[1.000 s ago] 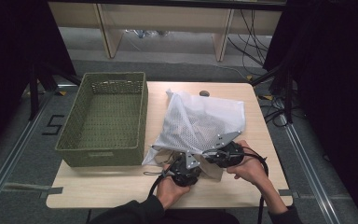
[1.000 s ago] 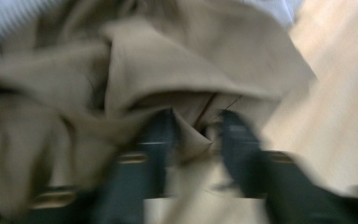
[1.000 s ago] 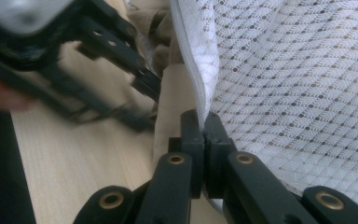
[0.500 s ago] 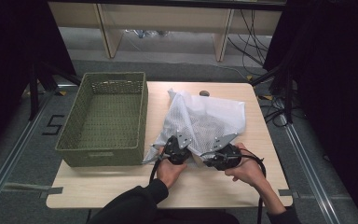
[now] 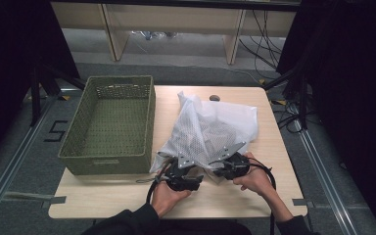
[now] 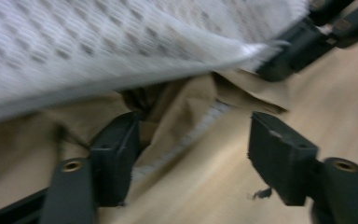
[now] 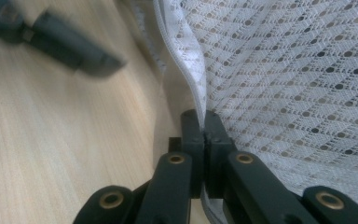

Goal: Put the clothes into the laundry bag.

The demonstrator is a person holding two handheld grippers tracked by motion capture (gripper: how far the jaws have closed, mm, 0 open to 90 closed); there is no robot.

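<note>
A white mesh bag (image 5: 215,125) with dark and beige cloth inside lies on the wooden table (image 5: 274,147). My left gripper (image 5: 175,161) sits at the bag's near left corner. Its jaws (image 6: 191,154) have just been opening and stand open around a fold of beige cloth (image 6: 182,100), with the pads off it. The mesh bag's edge (image 6: 98,42) hangs lifted above that fold. My right gripper (image 5: 219,170) is shut on the mesh bag's hem (image 7: 193,70) and holds it up, as the right gripper view (image 7: 204,122) shows.
An empty green woven basket (image 5: 148,122) stands on the table's left side, close to the bag. A small dark object (image 5: 214,98) lies at the table's far edge. Bare wood runs along the front edge and right of the bag.
My left gripper went forward to the bag's mouth, then drew back a little toward the front edge with its jaws apart. My right gripper stays clamped on the hem, slightly lower.
</note>
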